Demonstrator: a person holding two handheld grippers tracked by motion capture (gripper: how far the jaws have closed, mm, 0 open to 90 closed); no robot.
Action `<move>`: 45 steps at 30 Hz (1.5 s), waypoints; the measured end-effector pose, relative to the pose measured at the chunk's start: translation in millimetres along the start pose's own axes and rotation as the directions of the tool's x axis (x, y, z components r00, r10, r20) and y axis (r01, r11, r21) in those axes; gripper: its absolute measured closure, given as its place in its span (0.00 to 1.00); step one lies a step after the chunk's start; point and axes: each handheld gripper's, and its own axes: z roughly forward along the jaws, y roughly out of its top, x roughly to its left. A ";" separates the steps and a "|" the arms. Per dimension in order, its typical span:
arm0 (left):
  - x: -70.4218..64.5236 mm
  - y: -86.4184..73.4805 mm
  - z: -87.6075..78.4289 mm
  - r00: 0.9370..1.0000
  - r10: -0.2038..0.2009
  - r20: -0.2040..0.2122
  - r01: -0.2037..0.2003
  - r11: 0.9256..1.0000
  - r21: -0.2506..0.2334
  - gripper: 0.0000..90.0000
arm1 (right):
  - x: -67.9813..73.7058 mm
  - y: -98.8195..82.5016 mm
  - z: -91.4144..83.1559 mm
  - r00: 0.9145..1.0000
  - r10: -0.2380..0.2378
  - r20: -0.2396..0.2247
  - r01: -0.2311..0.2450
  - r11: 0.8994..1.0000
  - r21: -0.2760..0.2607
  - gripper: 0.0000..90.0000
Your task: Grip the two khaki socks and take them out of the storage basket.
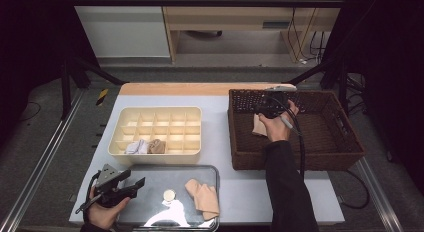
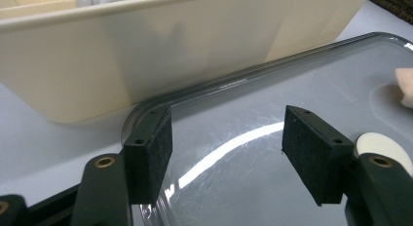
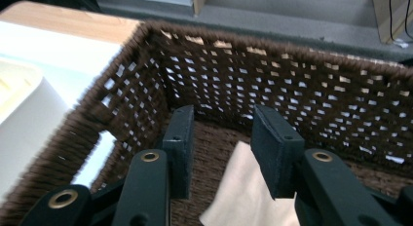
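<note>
The right gripper (image 3: 221, 148) hung inside the brown wicker basket (image 1: 345, 142), near its 10 o'clock corner, fingers (image 3: 272, 148) about half apart with nothing pressed between them. The beige sock (image 3: 243, 192) lay flat on the basket floor just below and between the fingertips, closer to the 6 o'clock side of their gap, and whether they touched the cloth could not be told.

The likeliest slip was a thin pinch: closing over a flat sock could catch only its top layer, so the cloth would slide free on lifting. A finger could also snag the weave of the near wall, since the left-hand finger stood close to it.

The left gripper (image 2: 226, 153) hovered over the 9 o'clock end of the metal tray (image 2: 311, 50) on the desk (image 1: 220, 112), its fingers wide apart and empty. Another beige sock (image 1: 203, 197) lay at the tray's 3 o'clock end, with a small round disc (image 1: 169, 195) beside it, and the cream divided box (image 1: 157, 134) stood just beyond.
</note>
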 end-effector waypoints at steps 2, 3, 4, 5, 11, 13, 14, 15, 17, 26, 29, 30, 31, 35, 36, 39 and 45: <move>-0.1 0.1 -0.4 1.000 0.002 0.001 -0.002 1.000 -0.001 0.39 | -1.1 -1.9 3.4 1.000 -0.004 0.011 0.004 1.000 0.014 0.68; -0.1 0.1 -0.3 1.000 0.001 0.000 -0.001 1.000 -0.002 0.39 | -1.3 -2.7 4.9 1.000 -0.006 0.011 0.006 1.000 0.019 0.68; 0.0 0.0 -0.2 1.000 0.000 0.000 0.000 1.000 -0.001 0.39 | -0.9 -3.5 6.5 1.000 -0.004 0.012 0.004 1.000 0.025 0.68; 0.0 0.0 -0.1 1.000 0.000 0.000 0.000 1.000 0.000 0.39 | -0.5 -4.4 8.3 1.000 -0.011 0.015 0.010 0.999 0.035 0.68; -0.7 0.0 -0.1 1.000 0.005 -0.001 -0.005 1.000 0.001 0.39 | -4.9 -18.0 21.5 1.000 0.013 0.021 -0.014 0.998 0.068 0.68; -0.2 0.0 -0.1 1.000 0.002 -0.001 -0.002 1.000 -0.001 0.39 | -5.9 -20.5 24.3 0.999 0.008 0.037 -0.011 0.996 0.091 0.67; 0.1 0.0 0.0 1.000 0.001 0.000 -0.001 1.000 -0.001 0.39 | -6.9 -22.6 26.2 0.999 0.010 0.040 -0.013 0.996 0.085 0.67; 0.1 -0.1 0.0 1.000 0.001 -0.001 -0.001 1.000 0.000 0.39 | -7.5 -24.4 27.6 0.999 0.026 0.039 -0.030 0.996 0.085 0.67; -0.1 -0.2 0.1 1.000 0.002 -0.001 -0.002 1.000 0.002 0.39 | -9.5 -28.9 31.5 0.998 0.030 0.051 -0.035 0.994 0.103 0.66; -0.5 -0.3 0.0 1.000 0.002 -0.001 -0.002 1.000 0.001 0.39 | -13.8 -34.3 40.0 0.995 0.064 0.071 -0.075 0.982 0.172 0.56; -0.2 -0.4 -0.1 1.000 0.001 0.001 -0.001 1.000 -0.002 0.39 | -14.7 -35.5 42.9 0.994 0.075 0.081 -0.090 0.977 0.193 0.52; -0.1 -0.4 0.1 1.000 0.002 0.000 -0.002 1.000 0.000 0.39 | -14.3 -36.0 44.1 0.993 0.088 0.083 -0.103 0.974 0.201 0.51; 0.0 -0.3 0.3 1.000 0.005 0.000 -0.005 1.000 0.003 0.39 | -15.3 -37.1 45.4 0.993 0.084 0.082 -0.100 0.972 0.214 0.50; -0.5 -0.5 0.2 1.000 0.003 -0.002 -0.003 1.000 0.001 0.39 | -14.8 -42.6 55.2 0.994 0.077 0.072 -0.096 0.948 0.304 0.45; -0.5 -0.5 0.2 1.000 0.004 -0.002 -0.004 1.000 0.001 0.39 | -15.0 -43.7 56.8 0.994 0.079 0.074 -0.099 0.941 0.323 0.45; -0.5 -0.6 0.5 1.000 0.004 -0.003 -0.004 1.000 0.003 0.39 | -17.7 -45.6 58.8 0.994 0.060 0.086 -0.086 0.935 0.345 0.49; -0.6 -0.7 0.6 1.000 0.005 -0.002 -0.005 1.000 0.004 0.39 | -18.9 -48.3 60.4 0.993 0.081 0.084 -0.107 0.922 0.373 0.70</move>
